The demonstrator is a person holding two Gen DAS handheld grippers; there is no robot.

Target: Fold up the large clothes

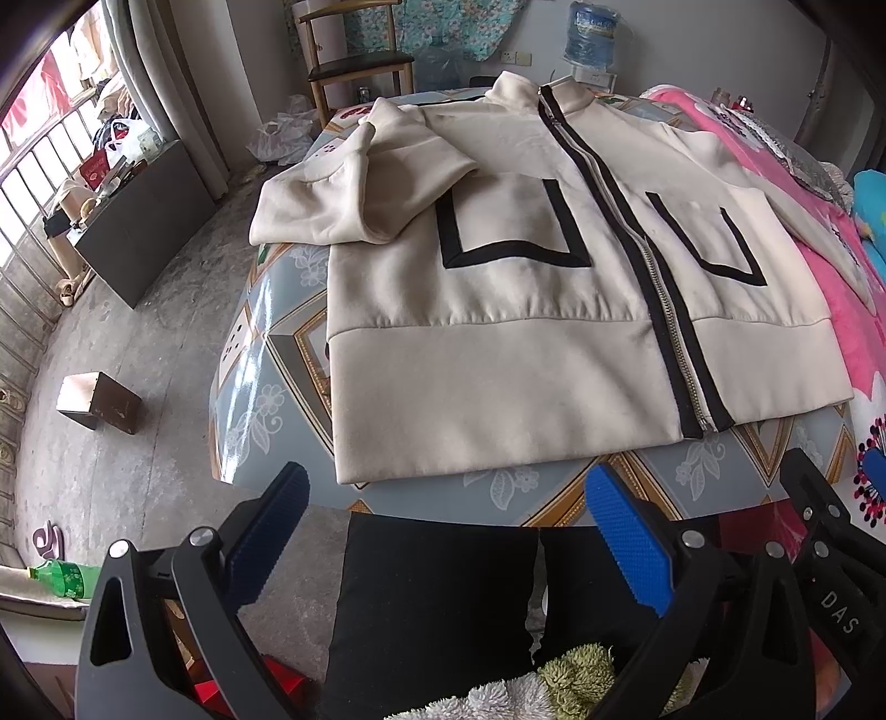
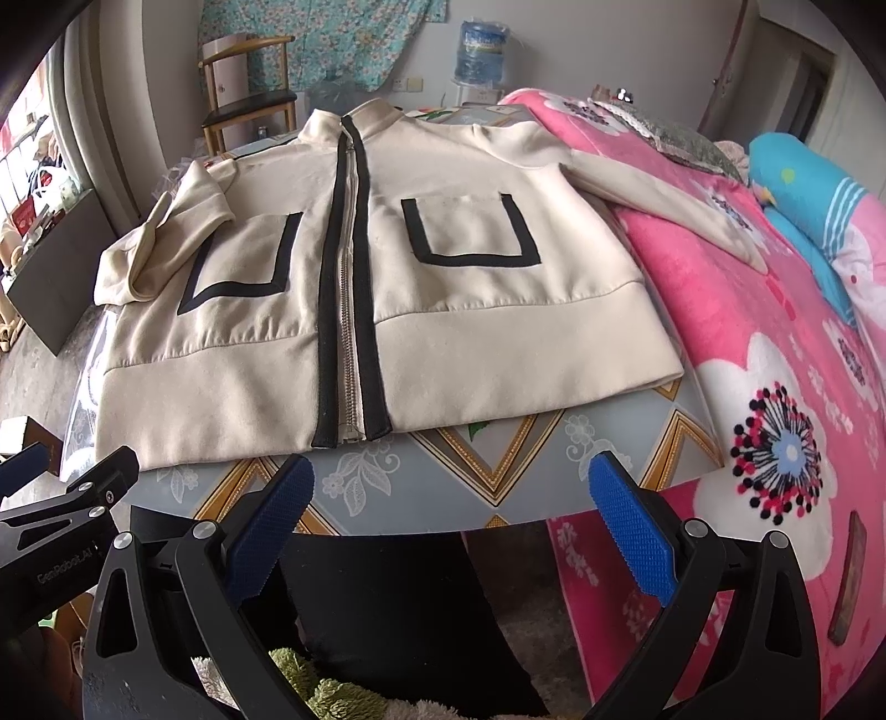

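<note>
1. The cream jacket lies zipped and front-up on the patterned surface, one sleeve folded in, the other draped onto the pink blanket.
2. Left gripper and right gripper hover before the hem, both wide open and empty.
3. A chair and water jug stand beyond.

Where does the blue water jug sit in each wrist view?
Left wrist: water jug at the top edge, right of centre, behind the jacket collar.
Right wrist: water jug at the top, just right of centre, again behind the collar.
Shared landmark: the jacket's black-edged zipper.
</note>
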